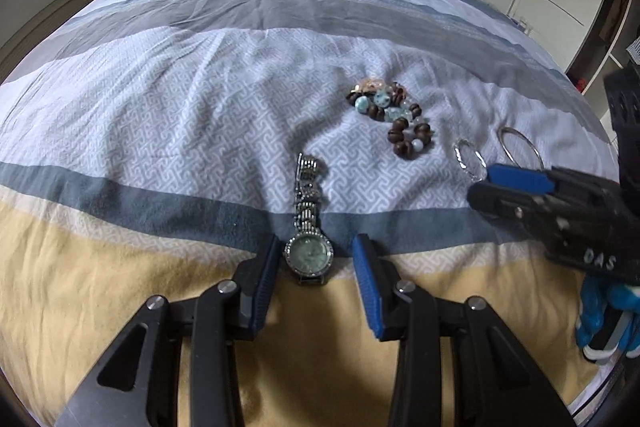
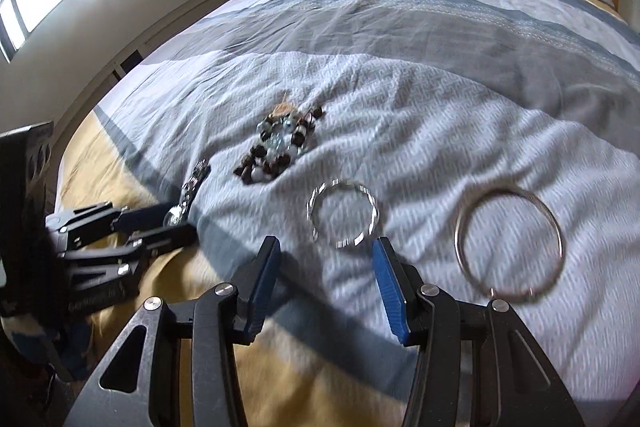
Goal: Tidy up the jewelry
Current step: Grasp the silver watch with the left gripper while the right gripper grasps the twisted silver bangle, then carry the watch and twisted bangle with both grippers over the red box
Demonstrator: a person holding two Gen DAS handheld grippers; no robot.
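**Watch sits between the left jaws, band running away**

Both pairs of jaws stand parted and empty. My left gripper [image 1: 316, 259] straddles the watch [image 1: 308, 254] at lower centre of its view: the dial lies between the blue pads, untouched as far as I can tell, and the band's long axis runs straight up the frame, along the fingers. My right gripper [image 2: 326, 259] points at the twisted silver bangle [image 2: 343, 213], just above its tips. The larger plain bangle [image 2: 510, 241] lies further right.
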